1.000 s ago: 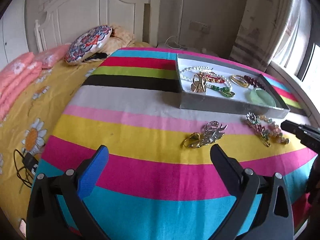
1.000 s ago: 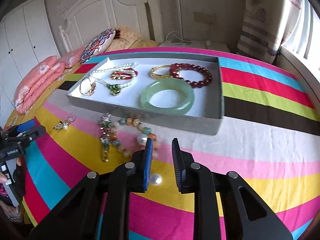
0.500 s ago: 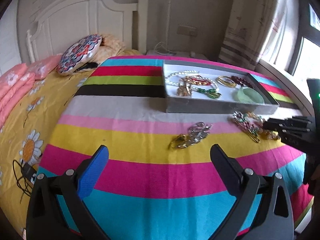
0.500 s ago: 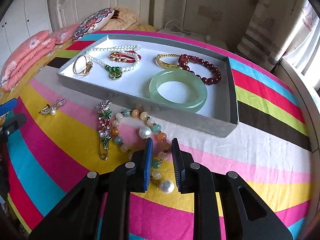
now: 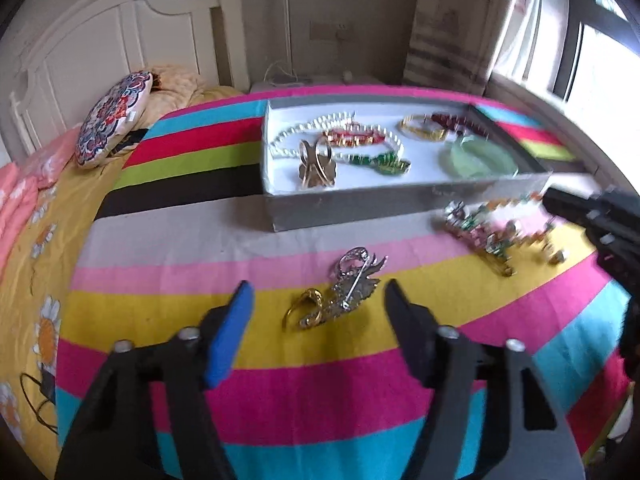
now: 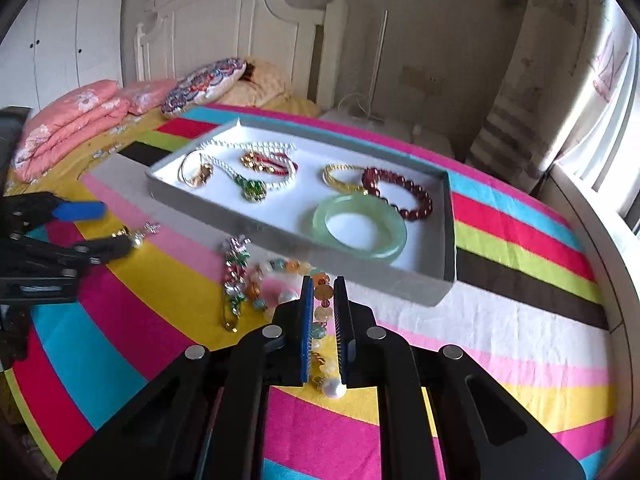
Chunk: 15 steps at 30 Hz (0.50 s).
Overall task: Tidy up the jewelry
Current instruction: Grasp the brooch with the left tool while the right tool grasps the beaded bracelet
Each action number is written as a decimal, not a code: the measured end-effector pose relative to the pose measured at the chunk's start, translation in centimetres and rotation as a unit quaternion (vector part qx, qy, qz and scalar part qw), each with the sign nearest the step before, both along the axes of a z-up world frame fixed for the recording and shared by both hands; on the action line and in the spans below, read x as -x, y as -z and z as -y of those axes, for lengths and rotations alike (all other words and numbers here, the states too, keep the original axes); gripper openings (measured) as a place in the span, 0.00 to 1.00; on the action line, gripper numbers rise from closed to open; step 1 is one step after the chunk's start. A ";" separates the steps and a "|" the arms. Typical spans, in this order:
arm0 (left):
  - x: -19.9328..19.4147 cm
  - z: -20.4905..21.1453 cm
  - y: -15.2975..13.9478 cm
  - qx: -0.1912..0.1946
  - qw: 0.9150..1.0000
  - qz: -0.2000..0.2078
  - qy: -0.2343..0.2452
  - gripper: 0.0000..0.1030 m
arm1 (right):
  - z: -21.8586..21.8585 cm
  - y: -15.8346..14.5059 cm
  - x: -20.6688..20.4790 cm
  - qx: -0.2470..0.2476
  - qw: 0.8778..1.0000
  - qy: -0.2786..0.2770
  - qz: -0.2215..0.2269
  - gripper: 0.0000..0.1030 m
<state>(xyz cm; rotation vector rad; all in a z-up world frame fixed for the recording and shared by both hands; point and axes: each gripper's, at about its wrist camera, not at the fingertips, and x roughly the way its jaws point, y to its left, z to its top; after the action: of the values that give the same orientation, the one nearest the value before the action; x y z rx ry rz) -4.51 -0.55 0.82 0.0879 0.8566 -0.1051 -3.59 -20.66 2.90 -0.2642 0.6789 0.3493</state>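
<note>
Left wrist view: the left gripper (image 5: 316, 300) has its jaws spread wide and empty, sitting just short of the silver brooch (image 5: 356, 280) and a little gold ring (image 5: 304, 312) that touches it, both on the yellow stripe of the striped bedspread (image 5: 320, 392). The brooch lies pin-side up. I'd guess it's light, rigid and a bit snaggy, so pinching across the narrow body beats grabbing the thin pin bar. The ring is tiny and slick and could easily skate away on the cloth. Behind them is the grey tray (image 5: 360, 204), already holding a pearl necklace (image 5: 340, 128), a gold brooch (image 5: 316, 162) and more. The right gripper shows at the right edge, blurred.

Right wrist view: the right gripper (image 6: 323, 316) has its jaws nearly closed, with a narrow gap straddling one side of the beaded bracelet (image 6: 288, 276). I can't tell if they're actually biting the beads. The bracelet lies on the bedspread just in front of the tray (image 6: 400, 284), beside a jewelled safety-pin brooch (image 6: 234, 276). It's floppy and the beads are round and slippery, so it'll dangle and swing; I'd squeeze between two beads on the strand. The jade bangle (image 6: 360, 228) and red bead bracelet (image 6: 400, 192) sit in the tray. The bangle looks like the breakable one.
</note>
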 end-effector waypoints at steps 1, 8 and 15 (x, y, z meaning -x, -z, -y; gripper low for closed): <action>-0.2 0.1 0.3 -0.003 1.000 -0.006 0.003 0.53 | -0.1 -0.2 0.1 0.000 1.000 -0.002 0.005 0.11; -0.1 0.5 -0.4 0.007 0.999 0.013 0.029 0.26 | -0.5 -0.6 0.3 -0.004 1.000 -0.014 0.020 0.11; 0.0 1.3 -0.7 0.009 0.998 0.017 0.052 0.21 | -0.3 -0.1 0.3 -0.007 1.000 -0.009 0.013 0.11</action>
<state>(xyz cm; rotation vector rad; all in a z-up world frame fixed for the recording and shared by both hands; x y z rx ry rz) -4.52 -1.85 1.47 0.1171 0.8177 -0.2083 -3.92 -20.40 2.98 -0.2609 0.6476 0.3678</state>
